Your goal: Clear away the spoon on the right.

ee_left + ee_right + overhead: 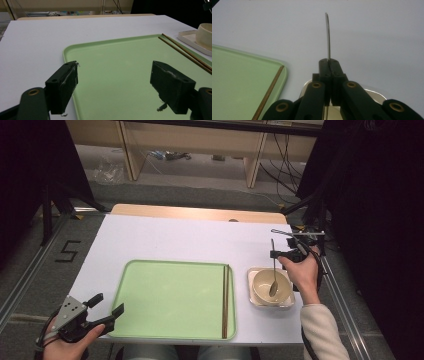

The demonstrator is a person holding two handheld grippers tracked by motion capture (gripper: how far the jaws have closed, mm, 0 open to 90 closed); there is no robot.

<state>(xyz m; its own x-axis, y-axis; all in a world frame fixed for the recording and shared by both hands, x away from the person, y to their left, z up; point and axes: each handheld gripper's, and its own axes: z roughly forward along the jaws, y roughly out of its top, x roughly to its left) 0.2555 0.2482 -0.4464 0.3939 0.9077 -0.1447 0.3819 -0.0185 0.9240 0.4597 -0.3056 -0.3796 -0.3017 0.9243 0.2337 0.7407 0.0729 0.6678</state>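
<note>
**Spoon held over the bowl**

At the near left corner of the counter [165,237], the left gripper [107,309] gapes wide, empty, beside the green tray [170,300]. Chopsticks [225,300] lie along the tray's right edge. Right of them, the right gripper [274,254] pinches the spoon [273,279], its scoop inside the bowl [260,292].

Chopsticks [225,301] edge the tray [150,320]; bowl [262,290] blocks its right

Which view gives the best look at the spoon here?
The high view: the whole spoon shows, its handle clamped in the right gripper and its scoop end down in the bowl. The right gripper view shows only the handle's thin edge rising past the shut jaws. The left gripper view gives just the bowl's side.
</note>
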